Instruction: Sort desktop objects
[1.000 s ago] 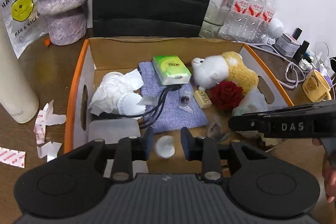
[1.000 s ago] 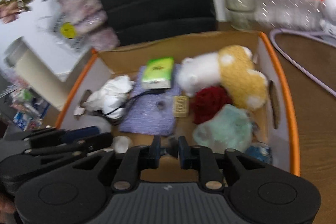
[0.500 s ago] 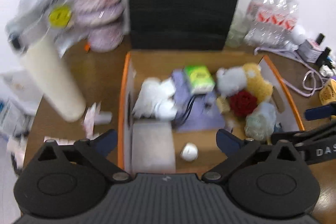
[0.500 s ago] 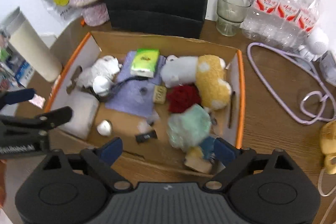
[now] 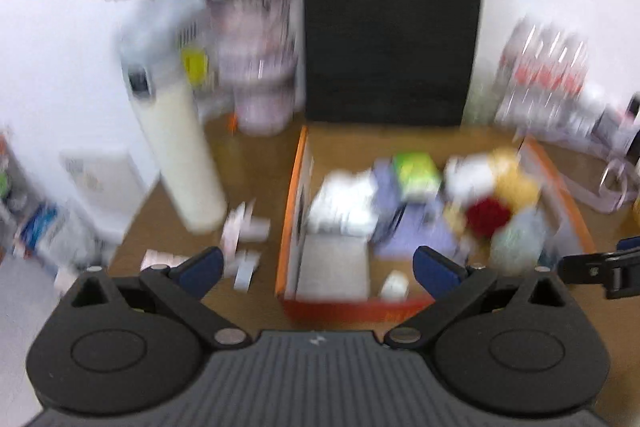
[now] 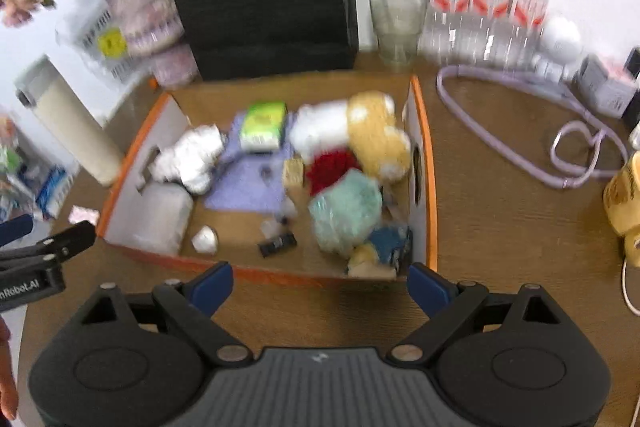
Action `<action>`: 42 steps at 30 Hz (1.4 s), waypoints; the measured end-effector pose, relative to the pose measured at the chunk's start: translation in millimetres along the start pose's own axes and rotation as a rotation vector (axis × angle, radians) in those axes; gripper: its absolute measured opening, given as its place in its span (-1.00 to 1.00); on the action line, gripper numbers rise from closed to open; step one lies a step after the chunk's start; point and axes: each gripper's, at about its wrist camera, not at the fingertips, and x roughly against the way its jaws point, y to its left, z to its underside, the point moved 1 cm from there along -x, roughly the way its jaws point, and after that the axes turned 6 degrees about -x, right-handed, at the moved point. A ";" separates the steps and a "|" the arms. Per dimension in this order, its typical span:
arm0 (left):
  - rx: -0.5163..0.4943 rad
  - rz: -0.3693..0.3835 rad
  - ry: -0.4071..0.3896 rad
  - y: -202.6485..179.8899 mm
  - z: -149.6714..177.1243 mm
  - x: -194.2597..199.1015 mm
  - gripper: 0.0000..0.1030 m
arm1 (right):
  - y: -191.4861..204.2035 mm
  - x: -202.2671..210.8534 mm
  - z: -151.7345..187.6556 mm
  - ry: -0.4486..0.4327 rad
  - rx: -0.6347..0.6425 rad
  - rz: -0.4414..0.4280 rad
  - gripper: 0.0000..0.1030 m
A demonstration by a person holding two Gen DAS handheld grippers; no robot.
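With both my left gripper (image 5: pixel 316 265) and right gripper (image 6: pixel 319 285) held wide and empty above the near edge of the cardboard box (image 6: pixel 423 147), I'd steady them before reaching for the paper scraps (image 5: pixel 244 227) left of it on the surface (image 6: pixel 500 219).

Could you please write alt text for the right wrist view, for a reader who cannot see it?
The open right gripper hangs empty before an orange-rimmed cardboard box on a wooden desk. The box holds a white-and-yellow plush toy, a green tissue pack and crumpled white paper. The image is slightly blurred.
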 end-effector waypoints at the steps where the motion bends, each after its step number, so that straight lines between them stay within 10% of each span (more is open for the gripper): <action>1: 0.004 0.003 -0.070 -1.5 3.5 7.0 1.00 | 2.8 7.2 4.3 -0.075 0.011 -0.004 0.82; 5: 0.036 -0.004 -0.195 -7.3 15.8 27.1 1.00 | 10.2 40.0 38.4 -0.432 0.061 -0.021 0.89; 8: 0.044 0.030 -0.243 -10.1 22.4 37.9 1.00 | 11.7 47.9 59.1 -0.520 0.072 -0.062 0.92; 17: -0.029 0.034 -0.297 -19.1 53.6 66.8 1.00 | 17.0 55.2 90.2 -0.553 0.066 -0.033 0.92; 33: -0.053 0.073 -0.195 -44.6 258.2 146.9 1.00 | -3.6 73.1 313.6 -0.439 0.057 0.009 1.00; 42: -0.056 0.078 -0.159 -40.0 256.5 126.6 1.00 | -3.2 62.3 321.8 -0.406 0.030 0.015 1.00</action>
